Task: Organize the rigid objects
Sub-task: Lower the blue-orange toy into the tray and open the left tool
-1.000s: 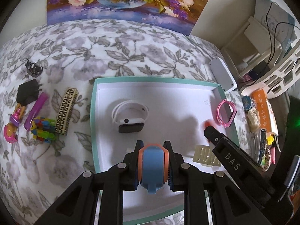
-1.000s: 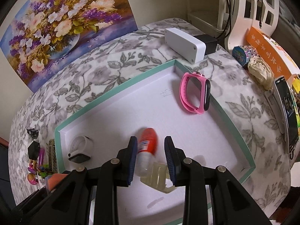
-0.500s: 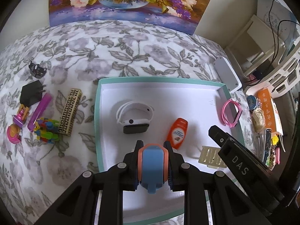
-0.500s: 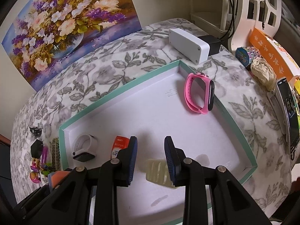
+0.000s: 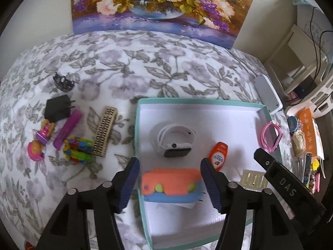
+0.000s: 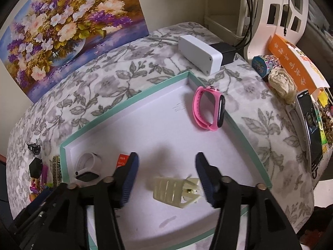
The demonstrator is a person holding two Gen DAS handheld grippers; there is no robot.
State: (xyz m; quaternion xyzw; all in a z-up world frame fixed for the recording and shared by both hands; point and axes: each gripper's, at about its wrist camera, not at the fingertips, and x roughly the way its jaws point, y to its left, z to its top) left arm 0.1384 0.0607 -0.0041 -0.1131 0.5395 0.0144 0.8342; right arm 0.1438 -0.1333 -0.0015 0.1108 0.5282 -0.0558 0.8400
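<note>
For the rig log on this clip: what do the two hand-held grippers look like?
Both match: the left hand-held gripper and right hand-held gripper have matte black angular arms with round silver pivot bolts and dark blue ribbed finger pads. White letters "DAS" mark the right one's side. No cables or sleeves show.

The right gripper [image 6: 166, 173] hangs with its jaws spread wide above the white floor of a teal-rimmed tray [image 6: 129, 102], gripping nothing; a cream slatted clip [image 6: 172, 191] lies just below the gap, close to the right finger. Ahead and to the right, a pink fitness band [image 6: 208, 110] leans at the tray's far corner. To the left, a white smartwatch [image 6: 86, 167] lies in the tray, with an orange tube [image 6: 122, 160] partly hidden behind the left finger.
</note>
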